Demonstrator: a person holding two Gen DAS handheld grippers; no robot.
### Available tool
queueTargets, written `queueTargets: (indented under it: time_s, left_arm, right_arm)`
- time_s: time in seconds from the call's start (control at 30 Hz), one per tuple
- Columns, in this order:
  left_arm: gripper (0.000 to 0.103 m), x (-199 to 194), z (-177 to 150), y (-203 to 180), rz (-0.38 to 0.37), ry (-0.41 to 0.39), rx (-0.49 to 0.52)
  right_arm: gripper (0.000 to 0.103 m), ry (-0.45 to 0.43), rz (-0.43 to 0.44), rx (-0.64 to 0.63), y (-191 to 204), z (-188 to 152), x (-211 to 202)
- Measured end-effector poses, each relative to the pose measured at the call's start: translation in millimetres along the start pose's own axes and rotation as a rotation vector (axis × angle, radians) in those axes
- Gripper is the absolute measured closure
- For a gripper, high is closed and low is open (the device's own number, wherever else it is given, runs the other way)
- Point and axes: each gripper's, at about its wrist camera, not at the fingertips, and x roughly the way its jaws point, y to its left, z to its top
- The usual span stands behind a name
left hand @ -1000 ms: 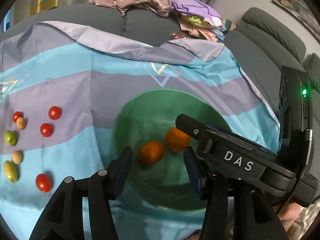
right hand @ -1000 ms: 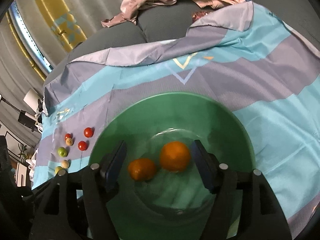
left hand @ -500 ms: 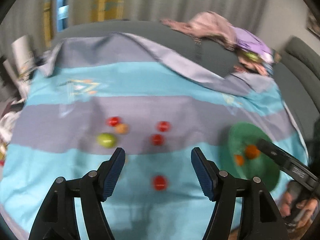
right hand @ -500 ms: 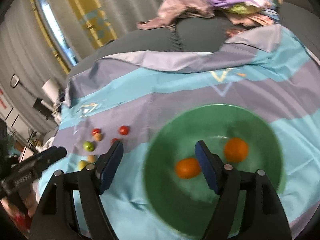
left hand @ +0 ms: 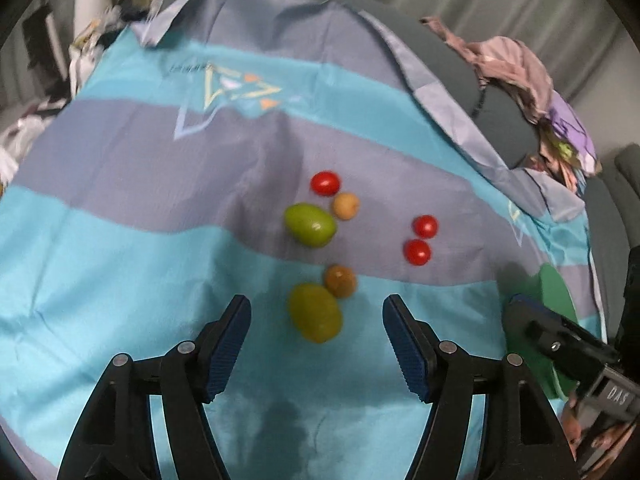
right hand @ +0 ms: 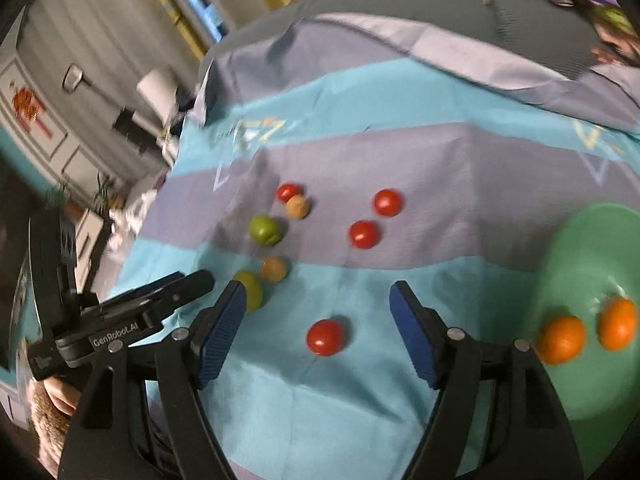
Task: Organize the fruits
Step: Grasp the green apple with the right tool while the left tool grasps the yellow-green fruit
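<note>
While the striped cloth (left hand: 120, 272) covers the sofa, green bowl (right hand: 592, 264) sits at its right edge holding two oranges (right hand: 560, 339), touching. Left gripper (left hand: 316, 322) spread wide, empty, over nearer green fruit (left hand: 315, 312), well left of bowl; a brown fruit (left hand: 340, 281) touches it. Right gripper (right hand: 318, 320) also spread, empty, around a red tomato (right hand: 325, 337) just left of bowl, not touching

1. Right gripper (right hand: 316, 312), jaws wide apart, hovers over striped cloth (right hand: 420, 148); red tomato (right hand: 325, 337) btwn its fingers.
2. Green bowl (right hand: 576, 248) at right w/ two oranges (right hand: 560, 339).
3. Left gripper (right hand: 176, 292) near green fruit (right hand: 250, 290), grasp unclear.
</note>
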Motion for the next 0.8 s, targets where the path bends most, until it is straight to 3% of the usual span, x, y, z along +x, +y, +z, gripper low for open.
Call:
queueTargets:
  time_s: [0.2, 0.37, 0.6, 0.67, 0.8]
  left_arm:
    - [0.038, 16, -5, 8, -0.006, 0.04, -0.038]
    - [0.055, 32, -7, 8, -0.058, 0.096, -0.05]
    - [0.061, 38, -7, 19, -0.082, 0.115, -0.117]
    - [0.067, 36, -7, 21, -0.104, 0.123, -0.137]
    - [0.067, 35, -8, 23, -0.104, 0.121, -0.152]
  right_arm:
    - [0.038, 0.067, -0.023, 0.023, 2, 21, 26]
    - [0.037, 0.12, 0.046, -0.015, 30, 44, 50]
    - [0.042, 0.216, 0.026, -0.129, 71, 62, 104]
    - [0.047, 0.235, 0.031, -0.146, 75, 65, 116]
    - [0.048, 0.276, 0.023, -0.167, 79, 66, 139]
